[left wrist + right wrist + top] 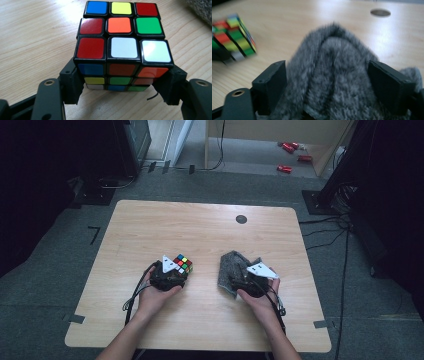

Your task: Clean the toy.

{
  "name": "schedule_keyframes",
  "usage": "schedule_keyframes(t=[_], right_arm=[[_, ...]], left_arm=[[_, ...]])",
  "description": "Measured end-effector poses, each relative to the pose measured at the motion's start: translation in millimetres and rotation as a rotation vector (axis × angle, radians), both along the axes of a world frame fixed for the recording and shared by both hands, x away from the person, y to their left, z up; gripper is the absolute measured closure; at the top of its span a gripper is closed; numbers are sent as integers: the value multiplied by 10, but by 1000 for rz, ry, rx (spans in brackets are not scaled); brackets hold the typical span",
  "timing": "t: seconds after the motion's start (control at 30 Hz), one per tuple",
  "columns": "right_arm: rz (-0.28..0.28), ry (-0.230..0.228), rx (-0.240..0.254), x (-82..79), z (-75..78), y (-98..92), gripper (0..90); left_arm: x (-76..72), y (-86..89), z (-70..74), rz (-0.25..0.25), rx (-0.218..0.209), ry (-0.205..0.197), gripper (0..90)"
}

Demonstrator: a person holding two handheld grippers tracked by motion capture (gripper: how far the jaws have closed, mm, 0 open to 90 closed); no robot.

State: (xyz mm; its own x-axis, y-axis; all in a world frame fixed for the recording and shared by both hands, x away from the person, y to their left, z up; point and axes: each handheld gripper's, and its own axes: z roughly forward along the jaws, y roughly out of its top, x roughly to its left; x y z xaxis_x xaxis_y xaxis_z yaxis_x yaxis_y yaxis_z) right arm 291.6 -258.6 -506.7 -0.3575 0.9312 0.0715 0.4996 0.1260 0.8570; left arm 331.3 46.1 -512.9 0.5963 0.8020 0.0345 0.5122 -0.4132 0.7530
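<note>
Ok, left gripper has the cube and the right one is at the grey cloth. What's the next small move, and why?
Probably bring the right gripper shut on the grey cloth. The cloth bulges up between its jaws, but the pads seem to stand just off it, so it doesn't look held yet. The left gripper already clamps the cube by its lower sides on the table, so that hand can wait.

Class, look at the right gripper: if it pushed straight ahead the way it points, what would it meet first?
The grey cloth, already bunched between the right gripper's jaws. Beyond it, probably bare table, though depth is unclear.
</note>
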Motion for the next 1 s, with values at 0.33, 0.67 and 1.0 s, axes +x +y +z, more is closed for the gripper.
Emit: schedule_keyframes(t=[0.33,0.67,1.0], right_arm=[[-57,72,-53,43,-76,-164,697],[-91,51,-42,67,-96,-322,587],[-41,2,28,28,116,-360,128]], left_arm=[[-12,-30,-2,-8,0,-5,343],[2,-19,8,-10,-28,9,227],[-93,97,309,-34,-92,-9,91]])
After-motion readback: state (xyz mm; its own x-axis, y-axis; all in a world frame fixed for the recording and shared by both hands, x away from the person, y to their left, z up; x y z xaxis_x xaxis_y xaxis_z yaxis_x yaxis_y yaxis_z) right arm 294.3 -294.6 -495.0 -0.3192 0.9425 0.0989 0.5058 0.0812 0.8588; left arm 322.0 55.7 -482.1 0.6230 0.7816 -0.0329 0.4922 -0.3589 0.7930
